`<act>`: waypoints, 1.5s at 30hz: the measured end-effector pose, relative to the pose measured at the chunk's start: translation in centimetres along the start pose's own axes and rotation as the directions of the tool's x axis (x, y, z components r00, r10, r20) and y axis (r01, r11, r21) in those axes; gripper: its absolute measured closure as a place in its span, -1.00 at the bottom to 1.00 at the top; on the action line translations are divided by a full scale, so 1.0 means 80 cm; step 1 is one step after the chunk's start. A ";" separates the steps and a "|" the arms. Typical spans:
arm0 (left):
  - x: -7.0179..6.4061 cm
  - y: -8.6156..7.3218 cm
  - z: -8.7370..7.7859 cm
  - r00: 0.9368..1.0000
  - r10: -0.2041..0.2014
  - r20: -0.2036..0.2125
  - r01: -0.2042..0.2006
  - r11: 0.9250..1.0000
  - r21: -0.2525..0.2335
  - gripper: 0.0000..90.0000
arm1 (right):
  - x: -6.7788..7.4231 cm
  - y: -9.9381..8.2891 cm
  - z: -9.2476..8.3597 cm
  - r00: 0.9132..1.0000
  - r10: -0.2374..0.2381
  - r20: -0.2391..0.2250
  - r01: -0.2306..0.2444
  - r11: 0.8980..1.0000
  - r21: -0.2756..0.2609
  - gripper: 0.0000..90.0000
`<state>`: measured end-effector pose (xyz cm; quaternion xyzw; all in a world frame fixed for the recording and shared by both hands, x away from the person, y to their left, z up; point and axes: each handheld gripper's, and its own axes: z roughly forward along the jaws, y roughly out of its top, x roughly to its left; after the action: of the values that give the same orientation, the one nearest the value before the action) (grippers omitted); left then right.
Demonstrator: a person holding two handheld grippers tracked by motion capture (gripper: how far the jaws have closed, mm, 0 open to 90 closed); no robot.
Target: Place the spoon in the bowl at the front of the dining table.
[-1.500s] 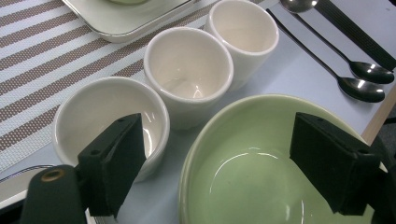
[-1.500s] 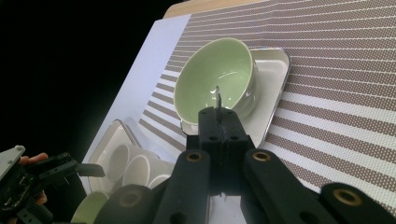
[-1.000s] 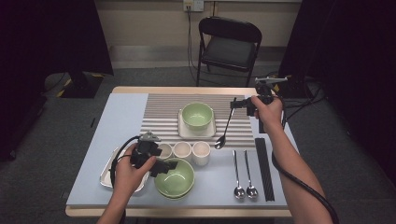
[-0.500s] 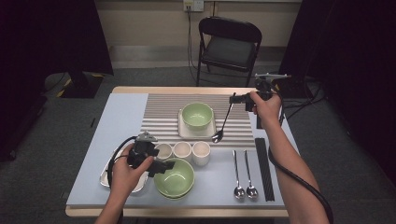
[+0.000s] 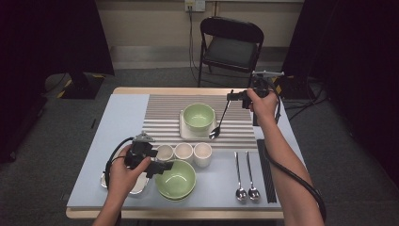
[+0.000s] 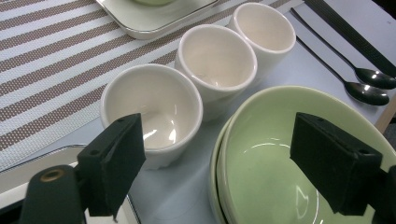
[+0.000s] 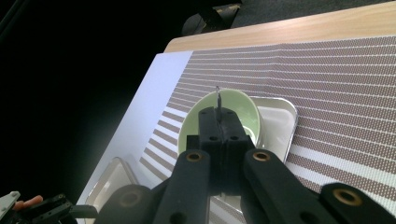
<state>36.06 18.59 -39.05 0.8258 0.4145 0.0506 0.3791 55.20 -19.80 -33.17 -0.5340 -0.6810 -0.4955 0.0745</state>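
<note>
I am gripping a black spoon (image 5: 220, 120) in my closed right gripper (image 5: 234, 97), dangling it just right of the far green bowl (image 5: 198, 116); placing it remains, my left gripper (image 5: 162, 167) idling open.

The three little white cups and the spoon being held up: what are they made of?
The white cups look like glazed ceramic: thick rims, glossy highlights inside. The spoon in the right gripper looks like dark polished metal, thin with a shiny bowl, though coated plastic can't be ruled out.
</note>
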 end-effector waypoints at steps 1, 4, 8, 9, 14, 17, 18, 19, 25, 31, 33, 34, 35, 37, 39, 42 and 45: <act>0.000 0.000 0.000 1.000 0.002 0.000 -0.002 1.000 0.002 -0.61 | 0.000 0.001 0.000 1.000 0.000 0.000 0.000 1.000 0.001 1.00; 0.001 0.000 0.000 1.000 0.002 -0.001 -0.002 1.000 0.003 -0.61 | 0.000 0.004 0.001 1.000 0.000 0.007 0.000 1.000 -0.009 1.00; 0.000 0.000 -0.002 1.000 0.000 -0.003 0.000 1.000 -0.004 -0.61 | -0.002 0.006 0.004 1.000 0.007 0.020 -0.007 1.000 -0.018 1.00; 0.000 0.000 -0.002 1.000 0.001 -0.003 -0.001 1.000 -0.002 -0.61 | -0.003 0.006 0.005 1.000 0.007 0.020 -0.007 1.000 -0.021 1.00; 0.000 0.000 0.000 1.000 0.000 -0.005 0.000 1.000 -0.001 -0.61 | -0.007 0.005 0.010 0.999 0.020 0.030 -0.019 0.999 -0.039 1.00; 0.001 0.000 -0.001 1.000 0.004 -0.006 -0.004 1.000 -0.002 -0.61 | -0.010 0.006 0.014 0.999 0.025 0.035 -0.023 0.999 -0.047 1.00; 0.001 0.000 -0.001 1.000 0.005 -0.009 -0.005 1.000 -0.003 -0.61 | -0.010 0.006 0.014 0.999 0.025 0.036 -0.023 0.998 -0.051 1.00; 0.000 0.000 -0.001 1.000 -0.001 -0.006 0.001 1.000 -0.003 -0.61 | -0.011 0.007 0.015 0.999 0.025 0.036 -0.023 0.998 -0.053 1.00; 0.000 0.000 -0.001 1.000 0.000 0.001 0.001 1.000 -0.009 -0.61 | -0.013 0.010 0.021 0.999 0.027 0.039 -0.025 0.998 -0.061 1.00; -0.002 0.001 -0.001 1.000 0.003 0.020 -0.003 1.000 -0.007 -0.61 | -0.016 0.014 0.024 0.999 0.031 0.041 -0.027 0.997 -0.078 1.00; -0.002 0.001 0.000 1.000 0.001 0.016 -0.001 1.000 -0.006 -0.61 | -0.017 0.016 0.025 0.998 0.034 0.045 -0.031 0.996 -0.081 1.00; -0.002 0.001 0.000 1.000 -0.003 0.014 0.003 1.000 -0.008 -0.61 | -0.018 0.016 0.025 0.998 0.034 0.048 -0.030 0.996 -0.087 1.00; -0.001 0.001 -0.001 1.000 0.003 0.016 -0.003 1.000 -0.005 -0.61 | -0.018 0.017 0.026 0.998 0.035 0.052 -0.030 0.996 -0.089 1.00; -0.002 0.001 -0.002 1.000 0.004 0.015 -0.004 1.000 -0.006 -0.61 | -0.019 0.018 0.027 0.998 0.035 0.052 -0.030 0.995 -0.094 1.00; -0.002 0.001 -0.002 1.000 0.001 0.017 -0.001 1.000 -0.013 -0.61 | -0.021 0.019 0.029 0.998 0.039 0.052 -0.034 0.995 -0.095 1.00; -0.001 0.001 -0.002 1.000 0.003 0.013 -0.003 1.000 -0.009 -0.61 | -0.023 0.020 0.032 0.998 0.040 0.052 -0.035 0.995 -0.096 1.00; -0.001 0.001 -0.002 1.000 0.001 0.009 -0.001 1.000 -0.010 -0.61 | -0.025 0.022 0.035 0.998 0.041 0.054 -0.036 0.994 -0.099 1.00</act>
<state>36.01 18.59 -38.87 0.8244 0.4120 0.0489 0.3850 58.60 -19.12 -34.79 -0.5635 -0.6473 -0.5118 0.0388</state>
